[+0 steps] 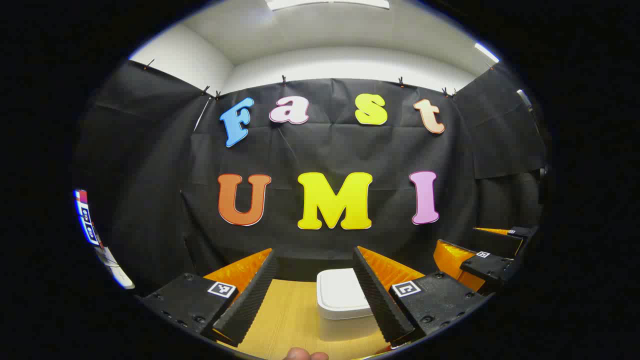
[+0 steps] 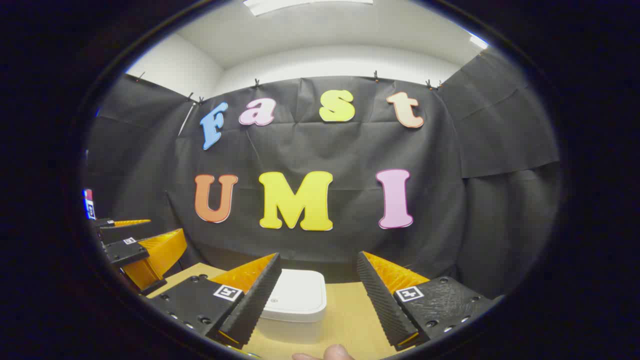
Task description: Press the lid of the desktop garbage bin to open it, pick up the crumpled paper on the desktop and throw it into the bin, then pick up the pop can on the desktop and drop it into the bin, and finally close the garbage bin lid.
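A white desktop bin (image 1: 345, 305) with its lid down stands on the wooden desktop (image 1: 287, 315). In the left gripper view my left gripper (image 1: 315, 265) is open above the desk, and the bin sits just inside its right finger (image 1: 380, 295). My right gripper (image 1: 492, 250) shows farther off at the right edge, also open. In the right gripper view the bin (image 2: 297, 302) lies low between the fingers, nearer the left finger (image 2: 255, 295), and my right gripper (image 2: 317, 265) stands open. My left gripper (image 2: 135, 235) appears at the left edge there.
Black cloth walls close the booth behind and on both sides of the desk. A fingertip (image 1: 305, 354) shows at the bottom edge of the left gripper view, and another fingertip (image 2: 332, 352) at the bottom of the right gripper view.
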Available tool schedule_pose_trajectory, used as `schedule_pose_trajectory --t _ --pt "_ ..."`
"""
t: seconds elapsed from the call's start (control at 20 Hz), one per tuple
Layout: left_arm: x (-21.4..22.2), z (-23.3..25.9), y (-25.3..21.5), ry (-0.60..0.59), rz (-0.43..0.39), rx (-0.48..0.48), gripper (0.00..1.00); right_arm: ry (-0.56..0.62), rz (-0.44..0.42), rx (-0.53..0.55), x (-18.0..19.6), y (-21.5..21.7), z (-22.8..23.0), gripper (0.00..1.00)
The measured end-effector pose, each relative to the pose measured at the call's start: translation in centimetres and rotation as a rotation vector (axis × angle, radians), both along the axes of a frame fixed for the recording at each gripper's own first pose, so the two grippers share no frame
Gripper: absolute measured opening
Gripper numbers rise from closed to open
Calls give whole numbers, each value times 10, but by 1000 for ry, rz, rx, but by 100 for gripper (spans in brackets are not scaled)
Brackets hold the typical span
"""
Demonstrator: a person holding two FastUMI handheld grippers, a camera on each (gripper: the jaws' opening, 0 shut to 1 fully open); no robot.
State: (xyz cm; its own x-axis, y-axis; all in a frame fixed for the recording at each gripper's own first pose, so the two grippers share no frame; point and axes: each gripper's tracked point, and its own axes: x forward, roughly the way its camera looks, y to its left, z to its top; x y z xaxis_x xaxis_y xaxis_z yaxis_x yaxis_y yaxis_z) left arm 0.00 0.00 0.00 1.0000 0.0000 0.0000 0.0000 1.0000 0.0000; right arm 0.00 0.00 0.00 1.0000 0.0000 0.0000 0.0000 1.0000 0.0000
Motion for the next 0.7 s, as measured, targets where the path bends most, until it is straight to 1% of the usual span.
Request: schedule_pose_trajectory --t 0.15,0.2,0.35,0.45,0.7 --pt "3 -2 4 3 12 2 97 2 10 6 4 2 -3 97" --pt "5 -5 6 9 16 1 97 10 14 14 5 3 -5 95" --pt "7 -9 9 19 23 -10 97 14 4 35 8 -2 -5 95" --pt "8 -9 11 23 29 -13 97 11 -4 32 11 -4 -5 97" --pt "10 -14 11 40 34 -13 97 22 4 17 14 0 -8 95"
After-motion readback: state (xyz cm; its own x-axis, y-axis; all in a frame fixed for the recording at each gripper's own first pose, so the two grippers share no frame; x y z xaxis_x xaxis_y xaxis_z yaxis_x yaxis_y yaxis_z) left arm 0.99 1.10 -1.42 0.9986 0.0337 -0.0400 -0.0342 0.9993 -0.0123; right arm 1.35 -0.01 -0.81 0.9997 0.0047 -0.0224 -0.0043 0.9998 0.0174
